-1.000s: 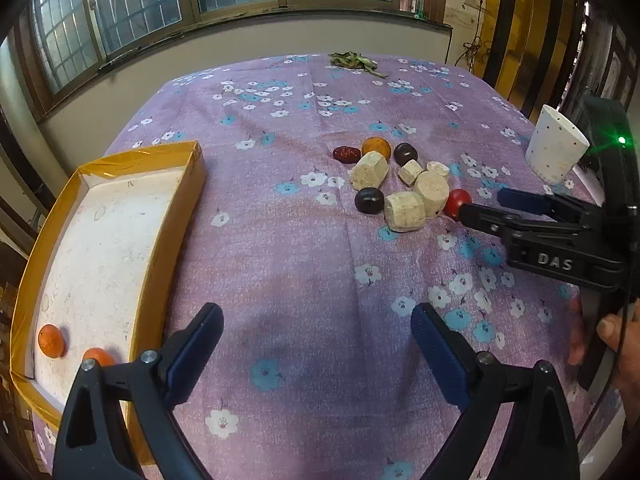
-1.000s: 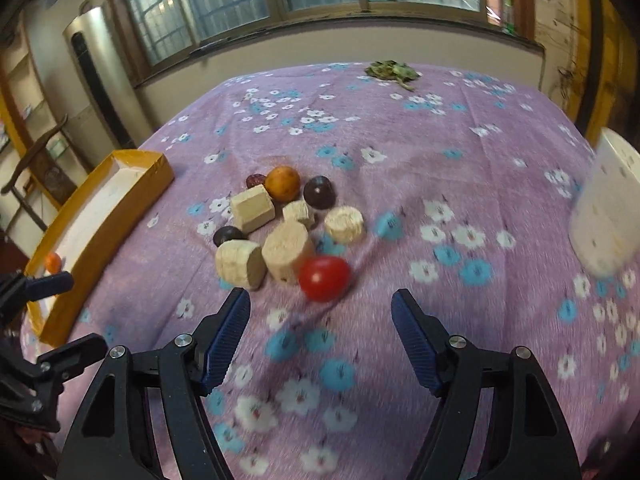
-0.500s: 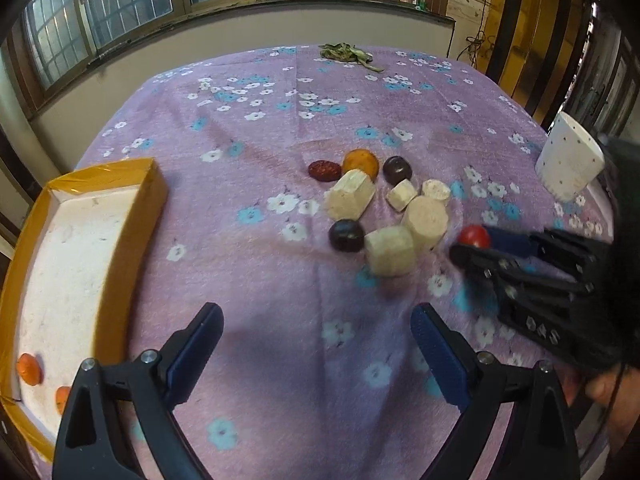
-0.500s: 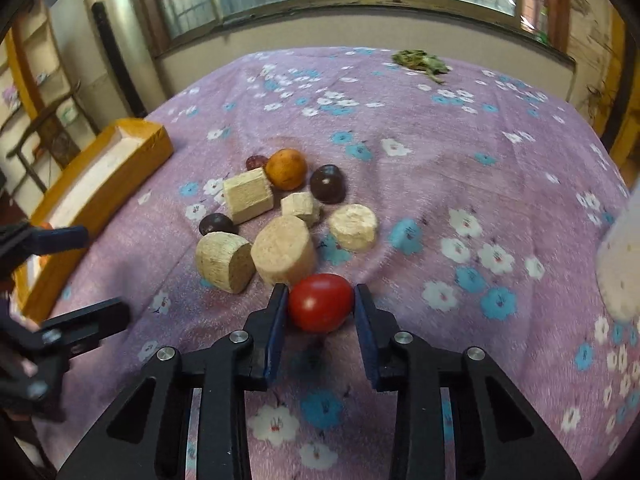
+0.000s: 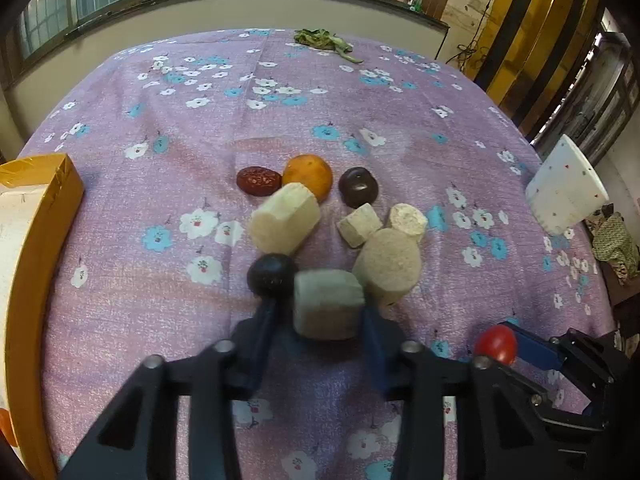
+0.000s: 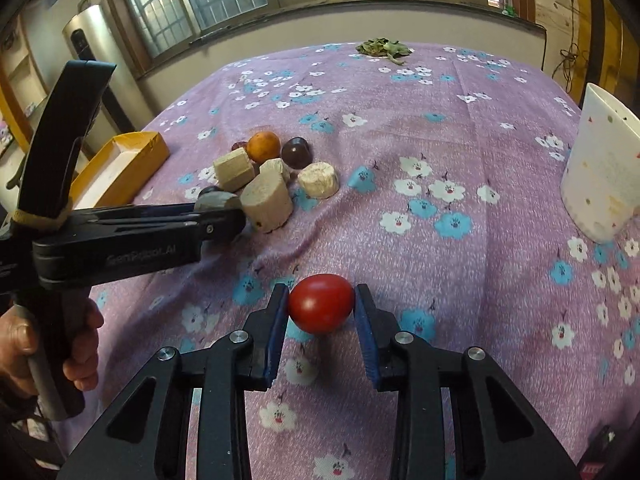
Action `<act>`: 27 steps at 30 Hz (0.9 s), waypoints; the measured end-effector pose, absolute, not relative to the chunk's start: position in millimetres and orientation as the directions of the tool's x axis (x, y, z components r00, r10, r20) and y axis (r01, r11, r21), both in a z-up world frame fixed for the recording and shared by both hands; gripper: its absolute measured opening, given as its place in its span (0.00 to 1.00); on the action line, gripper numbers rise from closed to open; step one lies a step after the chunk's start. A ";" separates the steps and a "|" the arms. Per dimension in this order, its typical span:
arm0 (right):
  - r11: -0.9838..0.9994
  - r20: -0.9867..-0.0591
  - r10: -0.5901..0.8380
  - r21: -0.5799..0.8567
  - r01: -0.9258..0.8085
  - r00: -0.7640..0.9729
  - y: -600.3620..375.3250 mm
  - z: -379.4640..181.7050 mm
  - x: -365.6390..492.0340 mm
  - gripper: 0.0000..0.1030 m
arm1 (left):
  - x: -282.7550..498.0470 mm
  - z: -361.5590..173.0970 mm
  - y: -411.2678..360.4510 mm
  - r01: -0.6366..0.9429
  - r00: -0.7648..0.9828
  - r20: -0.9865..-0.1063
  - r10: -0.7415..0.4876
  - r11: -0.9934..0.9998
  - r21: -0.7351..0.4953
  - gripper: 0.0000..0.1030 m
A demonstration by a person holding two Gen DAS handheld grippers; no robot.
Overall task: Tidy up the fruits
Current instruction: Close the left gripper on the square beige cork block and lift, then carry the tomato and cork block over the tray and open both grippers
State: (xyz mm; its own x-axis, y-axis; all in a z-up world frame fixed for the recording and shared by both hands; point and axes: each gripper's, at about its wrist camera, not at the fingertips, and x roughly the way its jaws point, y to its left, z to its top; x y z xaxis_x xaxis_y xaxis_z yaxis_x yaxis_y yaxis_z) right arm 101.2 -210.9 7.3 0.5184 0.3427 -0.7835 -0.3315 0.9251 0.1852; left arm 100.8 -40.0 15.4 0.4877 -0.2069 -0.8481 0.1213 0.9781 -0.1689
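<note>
Loose on the purple flowered cloth lie an orange fruit point(image 5: 308, 176), a red date point(image 5: 258, 179), two dark plums point(image 5: 358, 186) point(image 5: 270, 274) and several pale cork-like blocks. My left gripper point(image 5: 324, 309) is closing its jaws on one pale block point(image 5: 328, 300) at the near side of the pile, and the pads touch both its sides. In the right wrist view the left gripper point(image 6: 218, 212) reaches into the pile from the left. My right gripper point(image 6: 322, 308) is shut on a red tomato point(image 6: 322, 302), held just above the cloth, away from the pile.
A yellow tray point(image 5: 44, 184) with a white floor sits at the left table edge. A white dotted cup point(image 6: 604, 168) stands at the right. Green leaves point(image 5: 320, 38) lie at the far edge. A hand point(image 6: 24, 344) holds the left gripper's handle.
The left gripper moved forward to the pile and its wide jaws came in around a pale block. The right gripper closed on the tomato and drew it back from the pile.
</note>
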 end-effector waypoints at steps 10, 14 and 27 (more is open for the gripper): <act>0.935 -0.782 0.322 0.176 -0.307 0.534 -201.3 11.9 78.9 0.31 | 69.0 19.2 -7.2 0.141 0.464 -0.846 -0.262 0.965 -0.222 0.34; 0.940 -0.784 0.308 0.164 -0.299 0.538 -193.6 14.1 68.0 0.31 | 52.5 27.9 8.6 0.160 0.479 -0.838 -0.261 0.965 -0.209 0.34; 0.958 -0.793 0.268 0.159 -0.239 0.547 -169.0 11.7 37.0 0.31 | 20.3 43.9 44.8 0.212 0.486 -0.825 -0.289 0.955 -0.209 0.34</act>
State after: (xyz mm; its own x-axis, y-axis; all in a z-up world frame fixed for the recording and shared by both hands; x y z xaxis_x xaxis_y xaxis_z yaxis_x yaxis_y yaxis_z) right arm 37.0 -169.0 11.7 0.5465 0.2685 -0.7932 -0.2395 0.9578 0.1592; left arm 20.3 44.8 43.9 0.4857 -0.2888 -0.8251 0.2121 0.9546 -0.2092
